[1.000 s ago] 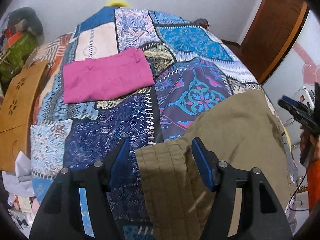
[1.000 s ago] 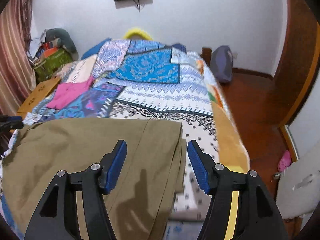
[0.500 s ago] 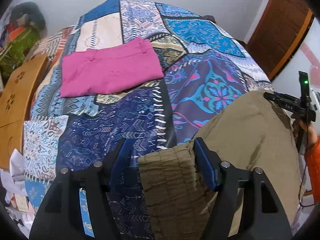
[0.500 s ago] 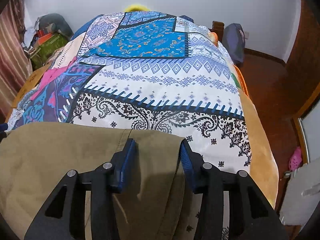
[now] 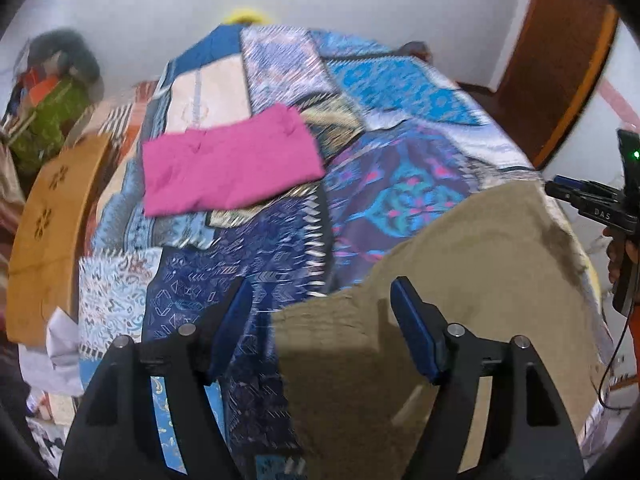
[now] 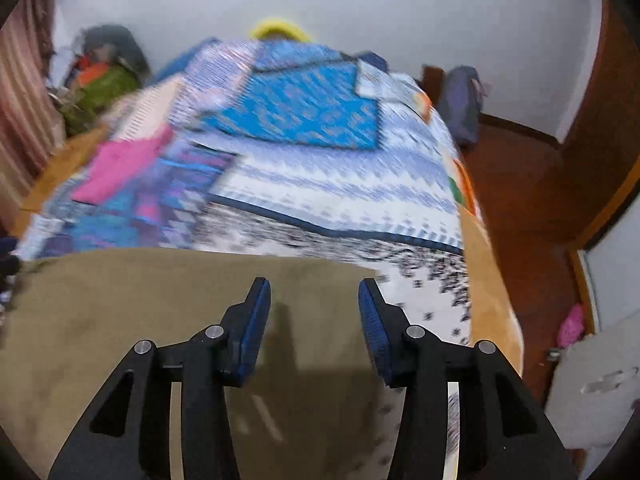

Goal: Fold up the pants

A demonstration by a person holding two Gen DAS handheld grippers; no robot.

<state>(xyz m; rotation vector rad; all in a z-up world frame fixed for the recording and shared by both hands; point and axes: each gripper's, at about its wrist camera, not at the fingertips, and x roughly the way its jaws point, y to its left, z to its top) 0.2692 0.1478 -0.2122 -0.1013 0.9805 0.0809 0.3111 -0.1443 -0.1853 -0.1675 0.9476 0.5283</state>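
While both views are smeared by motion, the layout reads clearly enough. Patchwork bedspread [image 5: 280,248] covers the whole bed; the khaki pants [image 5: 472,280] lie spread across its near end, flat, with one ribbed end toward the left side.

Folded pink garment [image 5: 228,168] sits farther up the bed, well apart from the pants. Wooden board [image 5: 44,224] stands beside the bed on the left.

Left gripper [image 5: 322,316]: jaws spread wide, nothing between them, hovering over the ribbed corner of the pants. Right gripper [image 6: 314,318]: jaws likewise parted, straddling the far edge of the khaki cloth [image 6: 160,320] near its right corner; whether the pads touch fabric, cannot tell.

Handling judgement: fabric looks light to medium in weight, soft, limp, not slippery; it will drape and sag from any pinch point. Best holds seem to be the two corners along one edge, taking both layers together at the thicker ribbed band and the opposite hem, so the fold carries over evenly without bunching.
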